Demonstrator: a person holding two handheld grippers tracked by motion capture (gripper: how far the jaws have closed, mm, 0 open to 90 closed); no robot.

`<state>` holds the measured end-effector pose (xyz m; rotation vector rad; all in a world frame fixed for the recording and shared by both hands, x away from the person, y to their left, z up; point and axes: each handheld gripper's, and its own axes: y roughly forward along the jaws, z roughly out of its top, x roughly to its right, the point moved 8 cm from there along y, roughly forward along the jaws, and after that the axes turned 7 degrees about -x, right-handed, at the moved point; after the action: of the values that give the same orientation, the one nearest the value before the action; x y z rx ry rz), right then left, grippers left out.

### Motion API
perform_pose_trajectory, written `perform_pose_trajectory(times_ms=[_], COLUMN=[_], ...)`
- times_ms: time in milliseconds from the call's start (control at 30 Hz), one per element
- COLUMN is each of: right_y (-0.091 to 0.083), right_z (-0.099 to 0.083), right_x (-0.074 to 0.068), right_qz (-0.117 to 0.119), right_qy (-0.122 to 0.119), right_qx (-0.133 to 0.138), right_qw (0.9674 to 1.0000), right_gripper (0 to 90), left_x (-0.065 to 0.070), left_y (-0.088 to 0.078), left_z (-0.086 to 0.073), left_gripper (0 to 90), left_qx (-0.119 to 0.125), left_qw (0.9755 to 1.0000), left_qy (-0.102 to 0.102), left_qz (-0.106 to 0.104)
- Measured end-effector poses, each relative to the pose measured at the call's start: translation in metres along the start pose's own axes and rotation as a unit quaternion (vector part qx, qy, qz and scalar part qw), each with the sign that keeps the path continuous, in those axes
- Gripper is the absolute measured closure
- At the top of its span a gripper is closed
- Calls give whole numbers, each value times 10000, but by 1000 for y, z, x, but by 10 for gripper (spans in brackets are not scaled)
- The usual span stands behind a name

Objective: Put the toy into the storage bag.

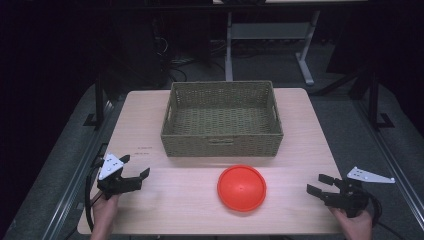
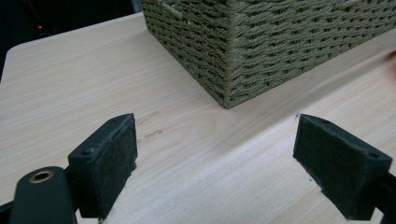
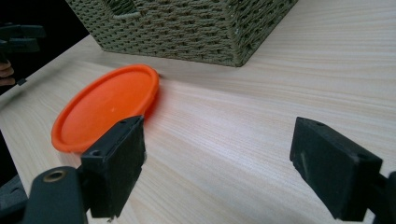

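Orange plate [image 1: 241, 188] flat on the table [image 1: 150, 125] in the high view, just in front of the basket [image 1: 222, 142] and not touching it. Nothing inside the basket, as far as can be seen. Left gripper [image 1: 135, 165] low at the left edge of the table, jaws wide apart, holding nothing, well apart from the plate. Right gripper [image 1: 316, 183] at the right edge, jaws wide apart too, holding nothing, pointing at the plate with bare wood between.

On to the left gripper view. Left gripper [image 2: 215, 158] gaping, bare table [image 2: 93, 79] between its two black pads. Near corner of the basket [image 2: 280, 46] straight ahead, apart from the pads.

On to the right gripper view. Right gripper [image 3: 217, 163] gaping, nothing but wood between the pads. Plate [image 3: 105, 107] ahead and off to one side, partly behind one pad, flat on the wood, its far rim very near the wall of the basket [image 3: 187, 28]. Left gripper [image 3: 18, 37] small and far off in the top corner.

Looks like the very start of the job. Nothing picked up yet, nothing in the basket yet. Probably all of it left to do: reach the plate, grab its thin rim, lift it over the wall, put it down inside, let go.
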<state>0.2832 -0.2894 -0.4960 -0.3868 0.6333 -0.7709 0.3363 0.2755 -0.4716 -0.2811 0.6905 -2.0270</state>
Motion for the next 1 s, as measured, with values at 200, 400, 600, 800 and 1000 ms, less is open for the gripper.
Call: perform_pose_trajectory(times_ms=[200,400,600,800,1000], right_y=[2,1,4,8,11], right_z=[0,4,9,11,15], right_x=[1,-5,-11,-16,-21], right_qz=[4,113,136,157,213], right_qy=[-16,-42,-180,-271,-343], right_qx=[-36,34,-20,-115,-213], right_qw=[10000,9999,9997,9994,9990], right_gripper=[173,172,172,175,174], left_x=[0,-1,0,0,0], left_y=[2,0,0,1,1], left_z=[0,-1,0,-1,0], left_gripper=[130,130,130,130,130], left_qx=[-30,-19,8,-31,-2], left_qw=[10000,10000,10000,10000,10000], left_qy=[-11,4,36,49,55], left_qz=[25,20,23,59,29])
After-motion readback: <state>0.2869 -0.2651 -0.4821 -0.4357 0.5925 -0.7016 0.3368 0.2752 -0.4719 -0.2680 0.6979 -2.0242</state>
